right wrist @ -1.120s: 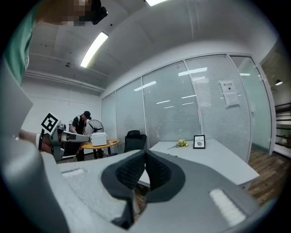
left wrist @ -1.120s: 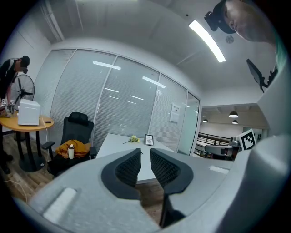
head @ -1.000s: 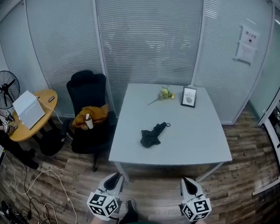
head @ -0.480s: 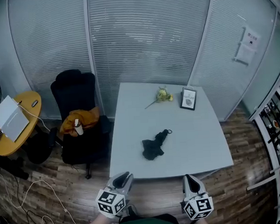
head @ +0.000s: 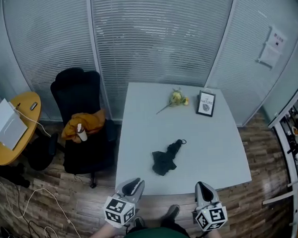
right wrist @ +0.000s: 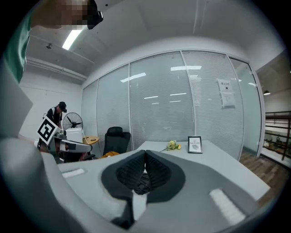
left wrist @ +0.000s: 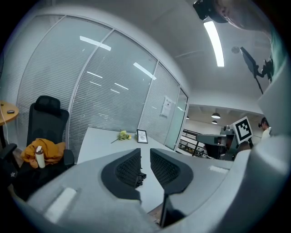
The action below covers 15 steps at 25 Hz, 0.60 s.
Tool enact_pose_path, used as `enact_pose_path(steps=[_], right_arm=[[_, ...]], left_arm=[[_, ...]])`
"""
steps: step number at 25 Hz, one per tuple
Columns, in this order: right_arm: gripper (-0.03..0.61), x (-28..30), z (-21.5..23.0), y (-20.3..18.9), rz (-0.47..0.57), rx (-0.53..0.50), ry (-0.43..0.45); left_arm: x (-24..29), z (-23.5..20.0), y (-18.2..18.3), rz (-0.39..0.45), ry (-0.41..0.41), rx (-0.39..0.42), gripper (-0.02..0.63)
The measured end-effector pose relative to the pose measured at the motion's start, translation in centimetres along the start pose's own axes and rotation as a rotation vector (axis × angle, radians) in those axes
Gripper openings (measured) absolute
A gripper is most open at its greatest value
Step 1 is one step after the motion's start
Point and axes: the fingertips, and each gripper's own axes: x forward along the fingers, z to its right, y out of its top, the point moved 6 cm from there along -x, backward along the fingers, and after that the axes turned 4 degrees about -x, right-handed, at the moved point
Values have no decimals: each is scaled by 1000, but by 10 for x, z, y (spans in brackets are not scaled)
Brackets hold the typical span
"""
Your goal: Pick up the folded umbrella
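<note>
The umbrella (head: 167, 157) lies folded and loosely bunched on the surface (head: 211, 147), well in from the near edge. It is ahead of both my hands and roughly between them. Its long axis runs on a slant. The fat, crumpled end sits nearer me and to the left, and the slim end points away and to the right.

My left fingers (head: 134, 185) are drawn in to a narrow slit with nothing in them. My right fingers (head: 203, 190) are pressed together at the tips, also empty. Both sets hang off the near edge of the surface, well short of the umbrella and aimed toward it. In the right gripper view it shows as a dark lump straight behind my closed fingers. In the left gripper view it peeks out low in the slit.

I judge the left fingers a little nearer the bunched end, while the right line up better with the middle. Either way the fingers must open first, then close across the slanted axis, not along it.
</note>
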Motion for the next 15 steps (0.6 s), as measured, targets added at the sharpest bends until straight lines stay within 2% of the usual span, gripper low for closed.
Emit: enact_pose_path(steps=[4, 11, 15], right_arm=[[3, 24, 33, 4, 33, 15, 30], [3, 53, 119, 14, 63, 26, 72], [3, 62, 166, 8, 55, 50, 70]], left_arm=[[26, 6, 16, 6, 51, 47, 72], [96, 26, 45, 34, 143, 127, 72], [135, 33, 47, 39, 235, 201, 72]])
